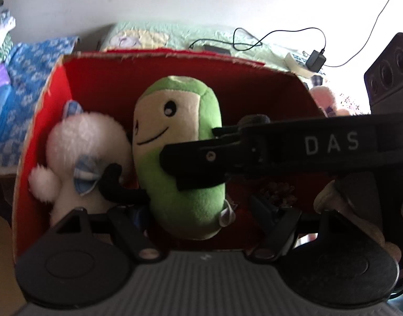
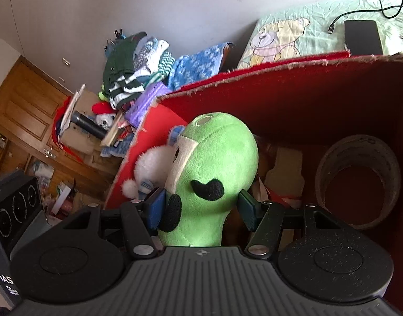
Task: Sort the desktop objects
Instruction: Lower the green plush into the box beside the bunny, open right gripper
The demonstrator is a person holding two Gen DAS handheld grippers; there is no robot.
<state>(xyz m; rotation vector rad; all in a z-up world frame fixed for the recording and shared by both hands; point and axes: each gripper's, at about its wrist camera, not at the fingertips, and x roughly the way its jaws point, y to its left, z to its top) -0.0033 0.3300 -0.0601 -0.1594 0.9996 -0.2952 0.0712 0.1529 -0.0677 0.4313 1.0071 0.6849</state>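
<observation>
A green plush toy (image 1: pixel 180 137) with a smiling cream face stands upright inside a red cardboard box (image 1: pixel 109 84). My right gripper (image 1: pixel 191 143) reaches in from the right and is shut on its middle. In the right wrist view the green plush toy (image 2: pixel 217 158) sits squeezed between the blue pads (image 2: pixel 156 208) of the right gripper (image 2: pixel 201 208). My left gripper (image 1: pixel 199 210) is open at the box's near edge, its fingers wide apart on either side of the toy's lower end. A white plush bunny (image 1: pixel 80 152) leans against the toy's left side.
A large tape roll (image 2: pixel 359 184) and a cardboard piece (image 2: pixel 285 168) lie in the red box (image 2: pixel 306 100), right of the toys. Behind it is a bed (image 2: pixel 293 36) with a phone (image 2: pixel 362 36) and cable. Piled clothes (image 2: pixel 138 60) and a cluttered carton (image 2: pixel 80 131) stand left.
</observation>
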